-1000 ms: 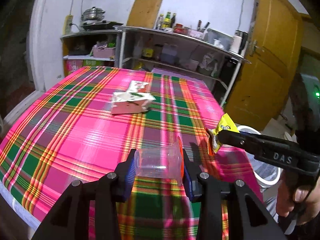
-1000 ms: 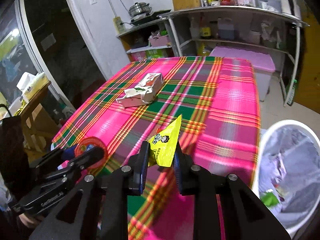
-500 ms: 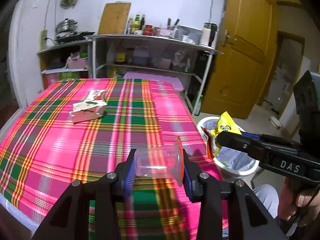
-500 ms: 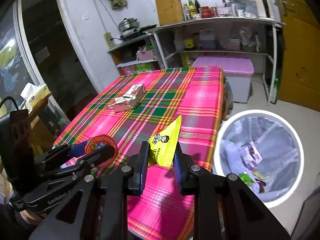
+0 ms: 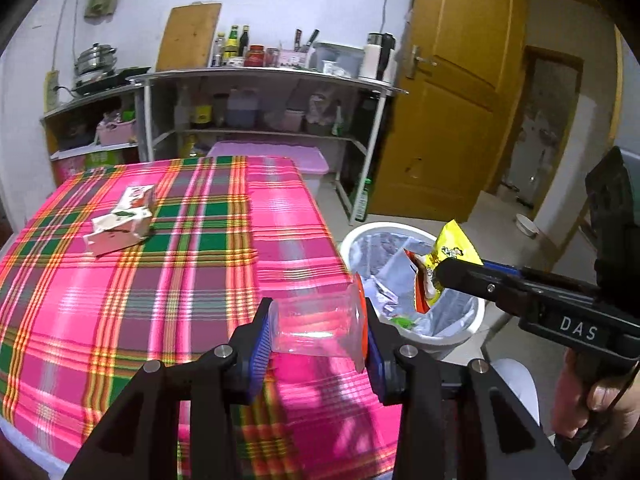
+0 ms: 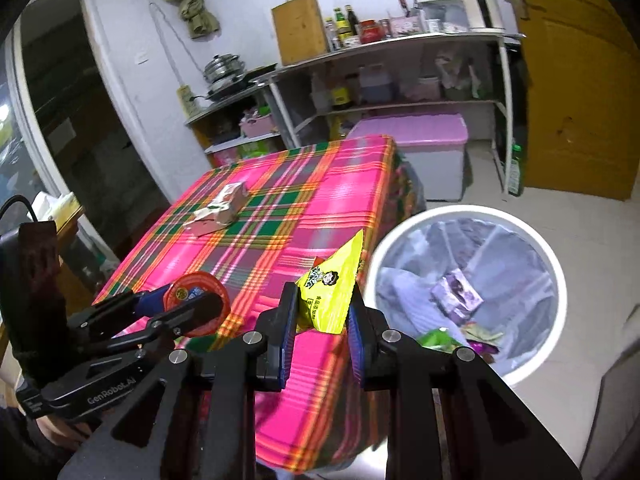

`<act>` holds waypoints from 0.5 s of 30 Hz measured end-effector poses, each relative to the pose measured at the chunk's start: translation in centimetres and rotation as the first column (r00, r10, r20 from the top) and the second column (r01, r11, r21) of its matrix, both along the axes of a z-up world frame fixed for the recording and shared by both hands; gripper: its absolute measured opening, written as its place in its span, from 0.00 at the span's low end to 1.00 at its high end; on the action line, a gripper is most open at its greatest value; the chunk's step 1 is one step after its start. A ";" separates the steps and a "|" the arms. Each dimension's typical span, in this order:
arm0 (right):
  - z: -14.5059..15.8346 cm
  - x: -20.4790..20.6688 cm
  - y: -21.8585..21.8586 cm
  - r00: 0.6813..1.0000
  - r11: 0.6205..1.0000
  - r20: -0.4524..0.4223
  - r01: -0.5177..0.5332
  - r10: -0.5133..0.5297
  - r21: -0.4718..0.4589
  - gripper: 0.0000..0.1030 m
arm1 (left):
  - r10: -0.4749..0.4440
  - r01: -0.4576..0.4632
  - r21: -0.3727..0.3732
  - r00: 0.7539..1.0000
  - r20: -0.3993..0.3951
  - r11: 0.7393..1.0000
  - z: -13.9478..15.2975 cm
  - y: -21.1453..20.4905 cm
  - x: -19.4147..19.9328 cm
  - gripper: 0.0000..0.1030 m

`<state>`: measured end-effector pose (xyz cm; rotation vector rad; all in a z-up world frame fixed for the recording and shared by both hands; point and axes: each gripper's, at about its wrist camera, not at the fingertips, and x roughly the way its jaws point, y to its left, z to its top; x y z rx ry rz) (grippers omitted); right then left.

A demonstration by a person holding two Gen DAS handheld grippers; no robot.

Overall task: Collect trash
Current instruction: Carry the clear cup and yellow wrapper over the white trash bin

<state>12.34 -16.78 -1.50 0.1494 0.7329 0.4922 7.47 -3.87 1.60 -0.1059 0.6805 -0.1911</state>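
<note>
Nearest us the counter lies under a pink, green and orange plaid cloth, its corner close to our claws. We hold the left claw angled down over that corner, clenched on a clear plastic cup lying sideways, its orange-red rim against the right pad. Our right claw, also angled down, pinches a yellow snack wrapper upright beside the counter's edge. Just past it stands a white trash bin on the floor, lined and holding scraps. Farther along the counter lies a crushed carton. Beyond are metal shelves and a yellow door.
</note>
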 end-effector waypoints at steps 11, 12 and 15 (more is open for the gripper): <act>-1.4 1.4 -4.3 0.996 0.997 -0.036 0.080 -0.080 0.014 0.23 | -0.085 0.085 -0.001 0.996 -0.029 0.996 -0.8 -3.9 2.8 0.40; -1.6 1.5 -4.5 0.996 0.996 -0.040 0.085 -0.085 0.014 0.23 | -0.090 0.091 0.000 0.995 -0.031 0.996 -0.9 -4.1 3.0 0.40; -2.1 1.9 -5.4 0.993 0.995 -0.054 0.102 -0.102 0.015 0.23 | -0.112 0.112 -0.002 0.993 -0.040 0.994 -1.3 -5.0 3.9 0.40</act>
